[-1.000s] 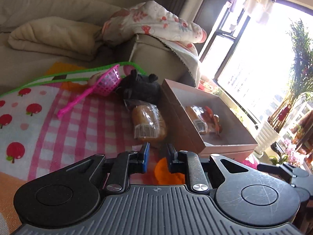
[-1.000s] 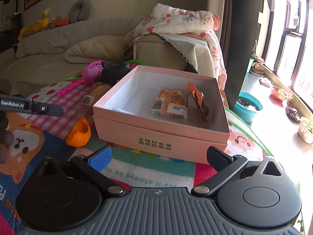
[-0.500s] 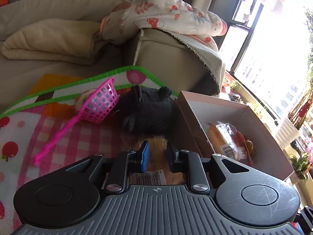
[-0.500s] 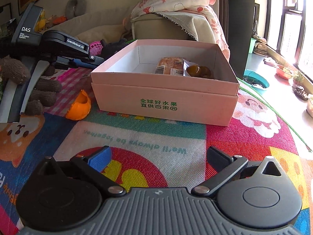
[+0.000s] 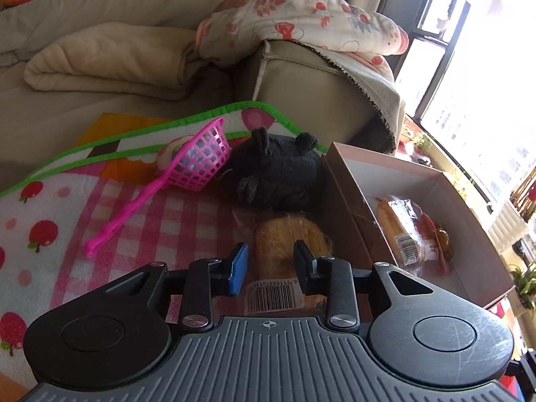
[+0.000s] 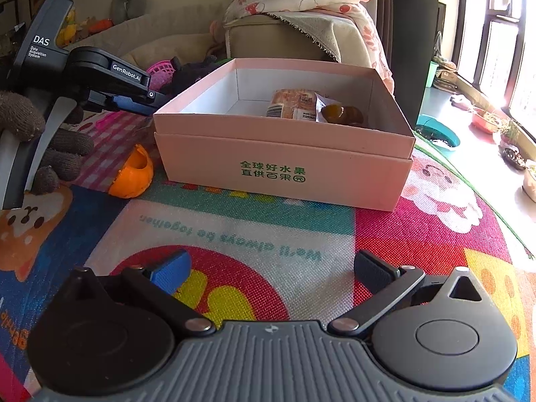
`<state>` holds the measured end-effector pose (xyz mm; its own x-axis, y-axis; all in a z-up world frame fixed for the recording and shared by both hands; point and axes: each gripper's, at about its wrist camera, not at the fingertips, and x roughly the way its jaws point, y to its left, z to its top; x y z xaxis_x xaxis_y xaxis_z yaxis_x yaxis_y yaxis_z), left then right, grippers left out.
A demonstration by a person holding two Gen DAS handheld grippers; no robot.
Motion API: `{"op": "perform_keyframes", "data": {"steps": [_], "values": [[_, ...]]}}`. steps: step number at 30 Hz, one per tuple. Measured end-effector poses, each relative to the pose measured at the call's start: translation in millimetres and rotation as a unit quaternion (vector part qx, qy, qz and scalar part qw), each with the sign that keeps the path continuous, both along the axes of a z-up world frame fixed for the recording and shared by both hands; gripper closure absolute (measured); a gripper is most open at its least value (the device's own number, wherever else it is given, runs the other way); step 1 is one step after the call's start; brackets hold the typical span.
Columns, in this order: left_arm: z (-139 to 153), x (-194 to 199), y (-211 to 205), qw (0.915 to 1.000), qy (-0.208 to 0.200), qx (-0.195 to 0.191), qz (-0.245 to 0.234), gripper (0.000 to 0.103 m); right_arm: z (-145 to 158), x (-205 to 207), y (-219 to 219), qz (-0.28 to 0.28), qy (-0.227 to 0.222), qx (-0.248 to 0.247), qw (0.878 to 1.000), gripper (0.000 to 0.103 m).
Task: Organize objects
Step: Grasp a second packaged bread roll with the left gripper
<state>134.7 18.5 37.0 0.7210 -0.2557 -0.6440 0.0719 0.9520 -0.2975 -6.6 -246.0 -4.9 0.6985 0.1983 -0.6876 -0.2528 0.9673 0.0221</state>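
Observation:
A wrapped bread bun (image 5: pixel 284 244) lies on the play mat beside the pink box (image 5: pixel 348 207). My left gripper (image 5: pixel 270 263) is open, its jaws either side of the bun, just over it. The box holds another wrapped bun (image 5: pixel 402 231) and a snack packet (image 6: pixel 338 112). A black plush toy (image 5: pixel 278 171) and a pink toy net (image 5: pixel 197 164) lie beyond the bun. My right gripper (image 6: pixel 271 269) is open wide and empty, low over the mat in front of the box (image 6: pixel 284 164). The left gripper (image 6: pixel 130 95) also shows in the right wrist view.
An orange toy piece (image 6: pixel 132 176) lies at the box's left front corner. A sofa (image 5: pixel 301 73) with blankets stands behind the mat. A teal bowl (image 6: pixel 439 132) and plant pots sit on the floor by the window at the right.
My left gripper has moved forward and down over the bun and its jaws have opened wider. My right gripper has dropped lower and pulled back from the box.

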Motion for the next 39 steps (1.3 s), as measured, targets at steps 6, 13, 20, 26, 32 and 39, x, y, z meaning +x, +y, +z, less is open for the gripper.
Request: {"op": "perform_keyframes", "data": {"steps": [6, 13, 20, 26, 32, 39], "values": [[-15, 16, 15, 0.9942, 0.032, -0.103, -0.008, 0.052, -1, 1, 1, -0.001, 0.003, -0.005, 1.0, 0.0], [-26, 17, 15, 0.9923, 0.029, -0.12, -0.011, 0.037, 0, 1, 3, 0.0, 0.003, -0.006, 1.0, 0.0], [-30, -22, 31, 0.9906, 0.003, -0.136, -0.016, 0.051, 0, 1, 4, 0.002, 0.005, -0.005, 1.0, 0.0], [-27, -91, 70, 0.9952, -0.025, -0.092, 0.024, 0.053, 1, 4, 5, -0.001, 0.016, -0.004, 1.0, 0.0], [-27, -150, 96, 0.9934, -0.028, -0.105, 0.035, 0.053, 7, 10, 14, 0.001, 0.035, -0.005, 0.999, 0.0], [-27, -180, 102, 0.9929, -0.025, -0.114, 0.022, 0.054, 31, -6, 94, 0.136, 0.002, -0.002, 0.991, 0.0]]}}
